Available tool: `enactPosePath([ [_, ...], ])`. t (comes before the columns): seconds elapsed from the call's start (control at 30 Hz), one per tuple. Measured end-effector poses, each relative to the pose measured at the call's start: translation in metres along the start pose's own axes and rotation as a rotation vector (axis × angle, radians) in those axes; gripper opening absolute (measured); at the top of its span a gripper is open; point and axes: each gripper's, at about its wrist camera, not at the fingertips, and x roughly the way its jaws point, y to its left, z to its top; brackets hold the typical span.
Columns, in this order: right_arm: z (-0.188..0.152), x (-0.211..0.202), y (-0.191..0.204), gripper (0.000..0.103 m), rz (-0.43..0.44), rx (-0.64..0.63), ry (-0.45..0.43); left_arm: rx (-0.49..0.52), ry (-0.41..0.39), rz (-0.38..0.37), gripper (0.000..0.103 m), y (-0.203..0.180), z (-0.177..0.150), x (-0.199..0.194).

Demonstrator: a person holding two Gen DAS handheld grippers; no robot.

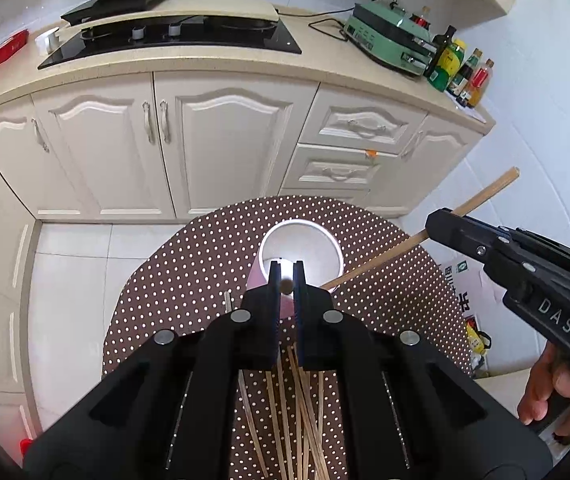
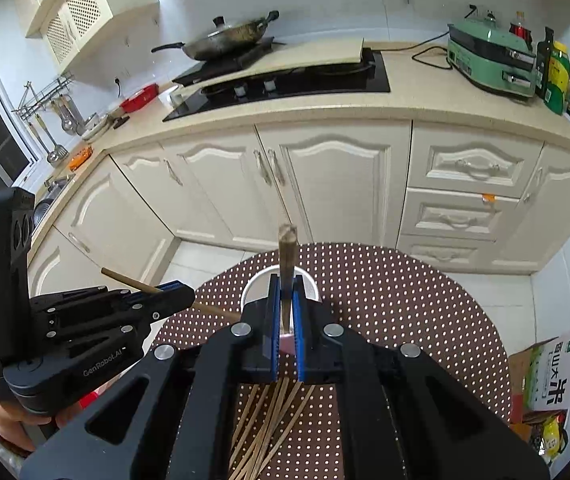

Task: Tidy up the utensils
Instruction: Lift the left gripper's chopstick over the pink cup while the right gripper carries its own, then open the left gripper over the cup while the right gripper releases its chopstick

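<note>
At frame centre, both views: round table (image 1: pixel 189 280) under a brown dotted cloth, white cup (image 1: pixel 301 248) on it.
Left gripper (image 1: pixel 286 276): jaws together, clamped on one chopstick (image 1: pixel 286 287); own view shows only its end as a small round spot between the fingers. Right view shows the shaft (image 2: pixel 125 278) poking out on both sides of the closed jaws at lower left.
Right gripper (image 2: pixel 286 292): jaws together, clamped on a second chopstick (image 2: pixel 287 248), seen foreshortened, upper end frayed or blurred.
Cup: lower body hidden behind the fingers in both views; inside overexposed, contents unreadable.
Loose chopsticks (image 1: pixel 297 420): fanned on the cloth at bottom centre, upper ends hidden under the gripper body, lower ends cut by the frame; count unclear.
Hand (image 1: pixel 553 384): lower right, partly cut off.
</note>
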Motion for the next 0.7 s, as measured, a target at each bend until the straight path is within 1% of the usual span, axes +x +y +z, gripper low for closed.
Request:
enactPosePath([
  [0.27, -0.012, 0.013, -0.002, 0.005, 0.019, 0.031, 0.057, -0.006, 0.028, 0.002, 0.007, 0.0, -0.004, 0.005],
  [0.33, -0.014, 0.015, -0.002, 0.008, 0.024, 0.042, 0.066, -0.011, 0.038, 0.005, 0.007, 0.001, -0.005, 0.005],
  [0.57, -0.016, 0.014, -0.001, 0.008, 0.035, 0.061, 0.069, -0.022, 0.045, -0.001, 0.007, 0.001, -0.009, 0.002],
  [0.6, -0.016, 0.013, -0.001, 0.009, 0.033, 0.064, 0.068, -0.025, 0.046, 0.001, 0.007, 0.002, -0.01, 0.001],
  [0.67, -0.017, 0.011, -0.002, 0.014, 0.029, 0.07, 0.063, -0.033, 0.047, 0.006, 0.007, 0.004, -0.011, 0.0],
  [0.7, -0.018, 0.009, -0.003, 0.02, 0.024, 0.075, 0.06, -0.038, 0.048, 0.008, 0.01, 0.005, -0.012, -0.001],
])
